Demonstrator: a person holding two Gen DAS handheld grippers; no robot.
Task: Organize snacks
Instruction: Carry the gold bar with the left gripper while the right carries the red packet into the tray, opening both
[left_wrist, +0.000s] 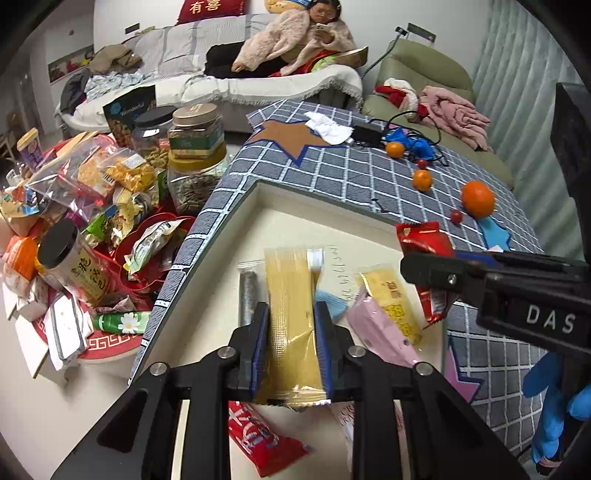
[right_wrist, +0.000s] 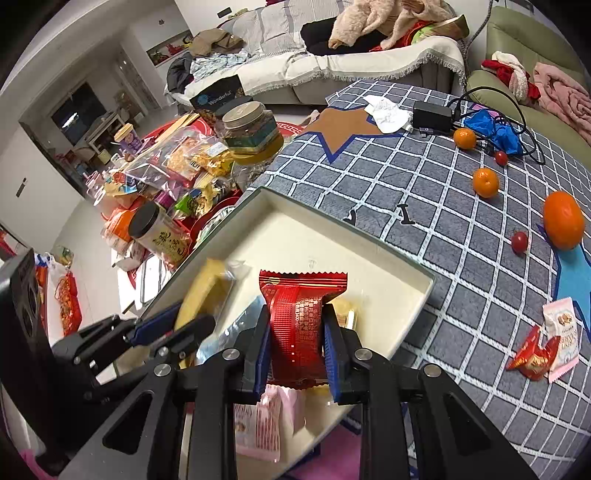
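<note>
Snacks going into the cream tray

Left hand-held gripper (left_wrist: 291, 317) is holding a long yellow packet (left_wrist: 291, 314) between its blue pads, low in the centre of the left wrist view, over the cream tray (left_wrist: 317, 205). Its jaws are standing slightly apart, and whether the pads are pressing the packet cannot be told. Lying in the tray beside it are a grey stick (left_wrist: 247, 295), a pink packet (left_wrist: 376, 328), a yellow pack (left_wrist: 391, 299) and, at the bottom of the frame, a red bar (left_wrist: 258, 439).

Right hand-held gripper (right_wrist: 295, 328) is clamping a red packet (right_wrist: 299, 325) upright between its pads, in the lower centre of the right wrist view, above the same tray. In the left wrist view that gripper is reaching in from the right edge with the packet hanging below it.

The tray is sitting on a grey checked cloth (right_wrist: 424, 177). On the cloth, toward the right of the frame, are lying three oranges (right_wrist: 563, 219), small tomatoes (right_wrist: 519, 242) and two loose wrapped snacks (right_wrist: 546, 343). Jars (left_wrist: 195, 129) and bagged snacks (left_wrist: 96, 173) are crowding the left side.
</note>
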